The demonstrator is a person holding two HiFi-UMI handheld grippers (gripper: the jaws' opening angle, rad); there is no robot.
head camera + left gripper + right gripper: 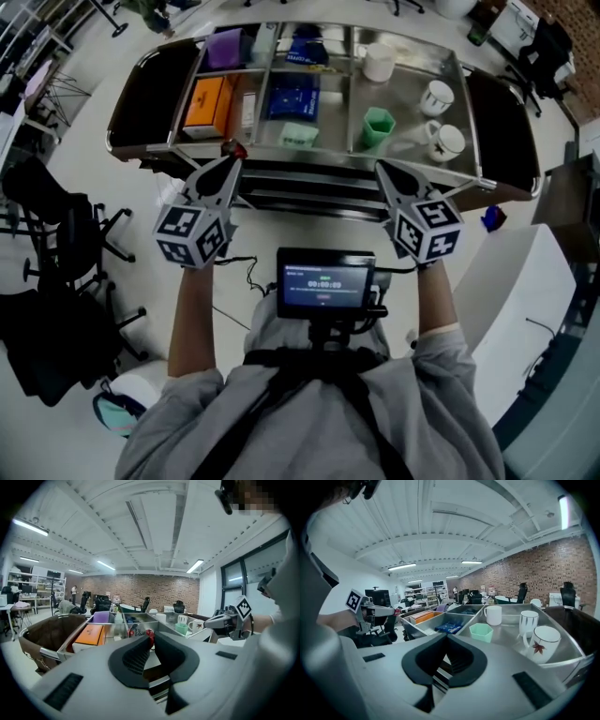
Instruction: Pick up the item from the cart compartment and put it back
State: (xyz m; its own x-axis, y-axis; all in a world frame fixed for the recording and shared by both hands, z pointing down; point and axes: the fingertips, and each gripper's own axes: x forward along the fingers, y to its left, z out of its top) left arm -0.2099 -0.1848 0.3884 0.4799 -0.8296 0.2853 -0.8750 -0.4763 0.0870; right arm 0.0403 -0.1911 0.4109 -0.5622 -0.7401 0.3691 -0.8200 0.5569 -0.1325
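A small red item point(234, 148) point(149, 636) is pinched at the tips of my left gripper point(231, 157) point(152, 635), which is shut on it just above the front rim of the steel cart point(450, 173). Behind it lies the left compartment with an orange box point(208, 101) point(89, 634). My right gripper point(381, 167) point(446, 636) hovers at the front rim before the right compartment, jaws shut with nothing between them. That compartment holds a green hexagonal cup point(378, 127) point(481, 632) and white mugs point(437, 97) point(543, 642).
The cart also carries a purple box point(225, 48), blue packets point(292, 97) and a pale green item point(298, 135). Dark bags point(150, 89) hang at both ends of the cart. Black office chairs point(56, 244) stand on the left and a white table point(525, 281) on the right.
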